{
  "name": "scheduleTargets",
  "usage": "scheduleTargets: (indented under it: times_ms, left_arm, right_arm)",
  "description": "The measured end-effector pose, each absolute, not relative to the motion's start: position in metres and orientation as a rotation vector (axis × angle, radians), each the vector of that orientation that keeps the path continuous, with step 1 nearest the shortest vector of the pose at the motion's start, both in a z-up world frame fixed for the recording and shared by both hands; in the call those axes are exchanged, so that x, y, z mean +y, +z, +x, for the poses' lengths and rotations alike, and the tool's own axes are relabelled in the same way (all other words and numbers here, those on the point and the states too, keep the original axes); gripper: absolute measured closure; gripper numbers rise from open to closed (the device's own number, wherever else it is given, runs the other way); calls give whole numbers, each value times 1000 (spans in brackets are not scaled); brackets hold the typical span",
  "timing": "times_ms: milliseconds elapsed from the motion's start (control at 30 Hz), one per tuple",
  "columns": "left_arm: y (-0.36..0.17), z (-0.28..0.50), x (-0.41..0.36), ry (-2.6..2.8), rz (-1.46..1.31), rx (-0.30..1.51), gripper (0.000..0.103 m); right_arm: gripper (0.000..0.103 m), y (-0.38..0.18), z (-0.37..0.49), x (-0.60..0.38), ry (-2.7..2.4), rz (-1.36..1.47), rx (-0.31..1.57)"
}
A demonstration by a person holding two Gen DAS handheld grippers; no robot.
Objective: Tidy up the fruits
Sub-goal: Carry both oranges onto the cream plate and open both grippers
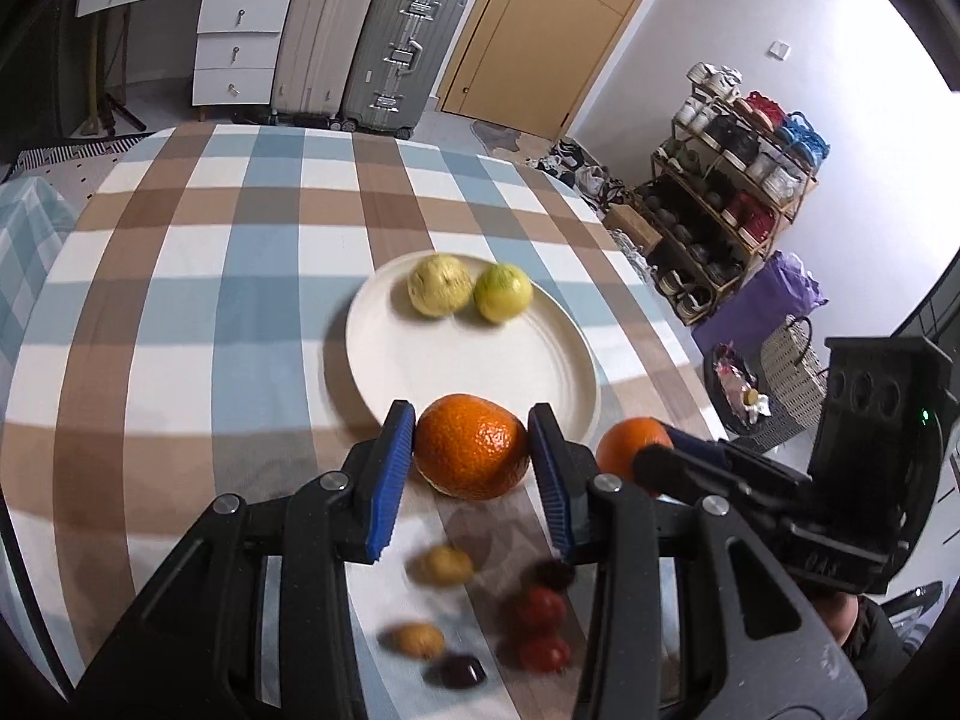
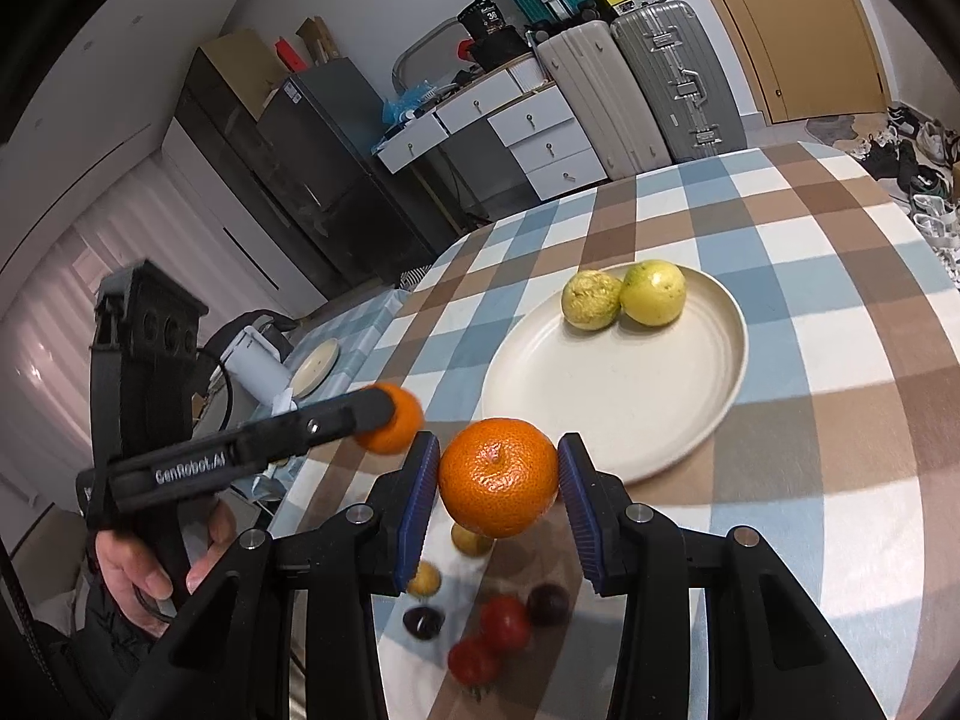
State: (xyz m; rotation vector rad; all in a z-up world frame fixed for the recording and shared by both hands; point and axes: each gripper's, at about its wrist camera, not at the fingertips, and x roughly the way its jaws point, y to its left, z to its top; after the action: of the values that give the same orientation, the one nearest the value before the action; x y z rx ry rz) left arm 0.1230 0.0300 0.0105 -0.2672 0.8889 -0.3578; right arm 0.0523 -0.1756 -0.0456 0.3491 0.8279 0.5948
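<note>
Left gripper (image 1: pixel 471 441) fingers clamp an orange (image 1: pixel 470 446) at lower centre, right gripper (image 2: pixel 498 483) fingers clamp another orange (image 2: pixel 498 484); plate (image 1: pixel 456 372) above holds two yellow-green fruits

Both hand-held grippers (image 1: pixel 471 462) (image 2: pixel 498 483) clamped, raised.

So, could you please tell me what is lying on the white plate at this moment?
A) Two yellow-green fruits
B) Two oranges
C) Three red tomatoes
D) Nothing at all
A: two yellow-green fruits sit side by side at the far edge of the white plate, while both oranges are held off the plate, one in the left gripper, the other in the right gripper.
</note>
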Motion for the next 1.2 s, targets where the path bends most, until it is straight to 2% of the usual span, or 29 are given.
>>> scheduleTargets:
  times_ms: [333, 600, 1133, 1200]
  left_arm:
    - [-15, 212, 33, -350, -288, 956, 67]
    - [-42, 255, 29, -356, -279, 983, 67]
    - [-60, 262, 19, -366, -273, 993, 66]
    - [-54, 260, 18, -381, -270, 963, 61]
  right_arm:
    - [62, -62, 122, -159, 537, 310, 872]
    - [62, -81, 165, -143, 540, 217, 909]
    - [61, -104, 188, -130, 539, 187, 922]
    - [61, -106, 189, -133, 530, 214, 914]
